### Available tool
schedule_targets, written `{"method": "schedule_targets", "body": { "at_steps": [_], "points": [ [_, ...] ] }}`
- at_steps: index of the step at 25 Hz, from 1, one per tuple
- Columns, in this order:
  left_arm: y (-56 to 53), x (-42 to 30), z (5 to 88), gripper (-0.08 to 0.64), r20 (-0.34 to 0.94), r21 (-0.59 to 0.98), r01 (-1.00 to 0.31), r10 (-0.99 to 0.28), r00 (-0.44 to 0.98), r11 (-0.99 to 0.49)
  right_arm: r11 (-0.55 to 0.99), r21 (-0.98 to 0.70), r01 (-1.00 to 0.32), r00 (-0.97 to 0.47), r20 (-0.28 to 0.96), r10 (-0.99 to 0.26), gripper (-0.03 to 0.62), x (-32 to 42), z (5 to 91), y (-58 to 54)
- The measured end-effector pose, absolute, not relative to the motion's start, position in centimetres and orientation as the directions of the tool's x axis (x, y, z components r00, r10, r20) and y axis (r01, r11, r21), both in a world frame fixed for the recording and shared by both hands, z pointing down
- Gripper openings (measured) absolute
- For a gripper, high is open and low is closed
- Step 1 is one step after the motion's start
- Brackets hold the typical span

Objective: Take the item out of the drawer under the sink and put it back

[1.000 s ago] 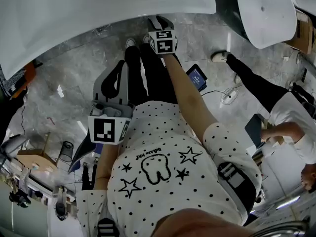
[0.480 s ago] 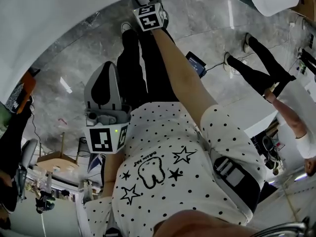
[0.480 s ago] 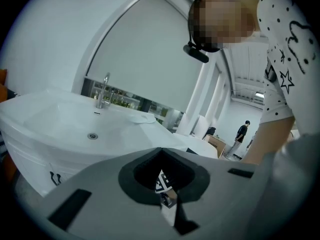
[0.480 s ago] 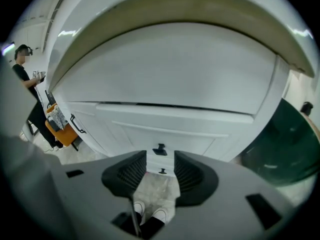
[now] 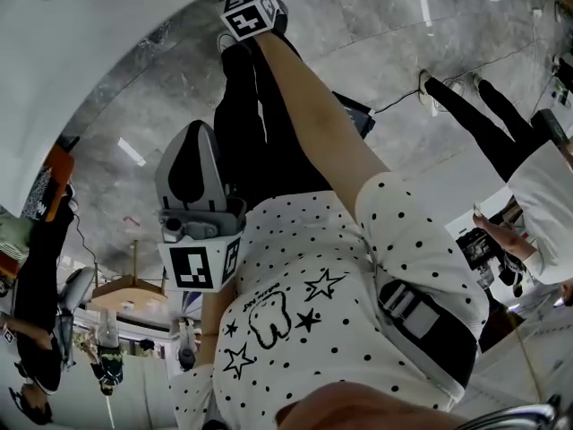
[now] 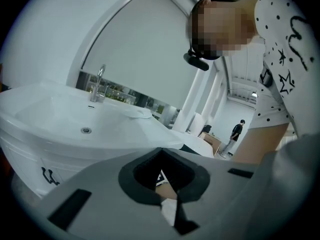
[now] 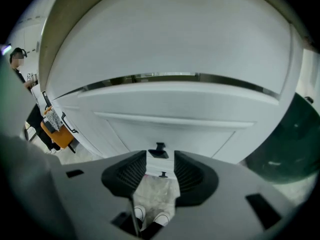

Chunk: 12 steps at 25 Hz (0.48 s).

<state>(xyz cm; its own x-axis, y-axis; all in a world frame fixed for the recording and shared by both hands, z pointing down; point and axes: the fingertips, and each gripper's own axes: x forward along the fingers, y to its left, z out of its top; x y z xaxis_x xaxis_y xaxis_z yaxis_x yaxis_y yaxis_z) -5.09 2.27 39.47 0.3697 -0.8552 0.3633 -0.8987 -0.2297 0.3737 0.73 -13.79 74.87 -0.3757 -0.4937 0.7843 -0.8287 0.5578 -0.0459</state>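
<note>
white drawer (image 7: 165, 126) with a small black handle (image 7: 160, 150) sits shut under the sink (image 7: 165, 49), so whatever lies inside it is hidden. right gripper (image 7: 160, 165) points down at that handle, near it but not touching, and its jaws stand wide, having just been opening, with nothing held between them. left gripper (image 6: 162, 152) is held back by the person's dotted shirt (image 5: 313, 303), jaw tips together on nothing, facing the basin and its tap (image 6: 100, 81).
</note>
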Motion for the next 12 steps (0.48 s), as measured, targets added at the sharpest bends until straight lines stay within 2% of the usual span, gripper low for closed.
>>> {"method": "schedule_targets", "body": {
  "at_steps": [12],
  "points": [
    [1.8, -5.9, 40.8, -0.005, 0.386, 0.382, -0.905, -0.857, 0.341, -0.189, 0.538, -0.08, -0.839, -0.391, 0.776, -0.494, 0.167, -0.3, 77.2, -15.0]
  ]
}}
